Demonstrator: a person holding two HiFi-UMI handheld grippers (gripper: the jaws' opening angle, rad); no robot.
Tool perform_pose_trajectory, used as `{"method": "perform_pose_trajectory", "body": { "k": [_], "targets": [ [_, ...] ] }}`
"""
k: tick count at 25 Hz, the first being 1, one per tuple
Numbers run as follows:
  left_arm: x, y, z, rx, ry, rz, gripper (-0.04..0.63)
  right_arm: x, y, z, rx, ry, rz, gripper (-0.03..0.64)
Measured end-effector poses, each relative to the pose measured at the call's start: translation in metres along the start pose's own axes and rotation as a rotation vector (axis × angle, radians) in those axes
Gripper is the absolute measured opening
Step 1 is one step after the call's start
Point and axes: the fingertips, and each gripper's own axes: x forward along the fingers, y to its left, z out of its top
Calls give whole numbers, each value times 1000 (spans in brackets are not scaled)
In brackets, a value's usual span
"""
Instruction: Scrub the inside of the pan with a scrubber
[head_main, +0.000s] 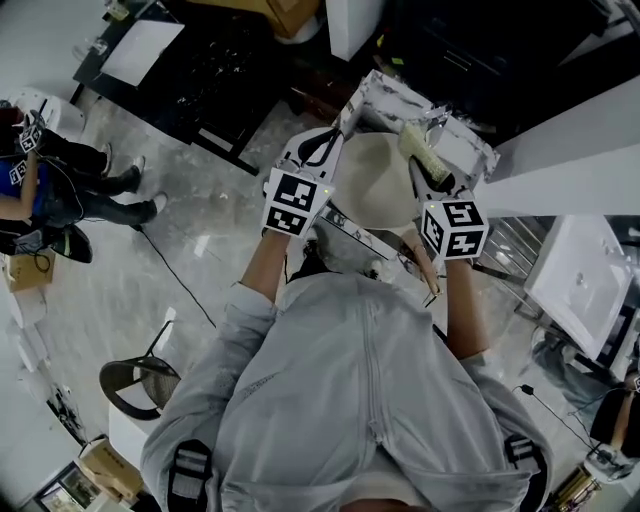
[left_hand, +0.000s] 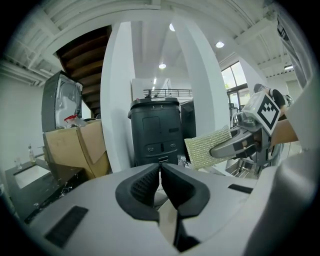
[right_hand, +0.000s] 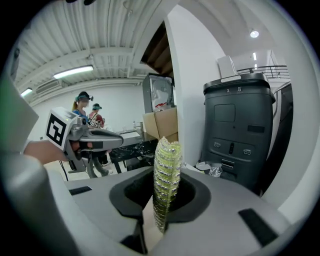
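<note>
Jacket: my grey zipped jacket (head_main: 350, 400) fills the lower head view; both forearms reach forward from it
Marker cubes: one on each claw, left cube (head_main: 295, 200) and right cube (head_main: 453, 228), level with each other and apart
Left claw (left_hand: 160, 170): jaws together, tips touching; I can name nothing between them
Right claw (right_hand: 166, 176): jaws clamped on the scrubber (right_hand: 167, 155), one pad on each flat face
Scrubber: yellow-green mesh; it stands upright and edge-on in the right gripper view, rising above the jaw tips; the left gripper view shows its broad face
Pan (head_main: 375, 185): pale and round, lying between the two claws in the head view; the scrubber sits at its right edge; whether the two touch, I cannot tell
Mid-distance: a dark grey bin (left_hand: 155, 132) stands in front of a white pillar (left_hand: 117, 100); a cardboard box (left_hand: 75, 147) lies to the pillar's left
Far: two people (right_hand: 87, 112) stand beyond a dark counter (right_hand: 135, 145)
</note>
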Motion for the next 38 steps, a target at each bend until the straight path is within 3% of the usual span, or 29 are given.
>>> {"method": "perform_pose_trajectory", "body": {
  "k": [7, 22, 38],
  "targets": [
    [19, 43, -18, -8, 12, -56, 29, 46, -6, -14, 50, 65, -107, 86],
    [62, 84, -74, -74, 59, -166, 29, 122, -24, -68, 93, 208, -264, 86],
    [94, 108, -118, -100, 112, -227, 29, 185, -63, -165, 154, 434, -441, 86]
  ]
}}
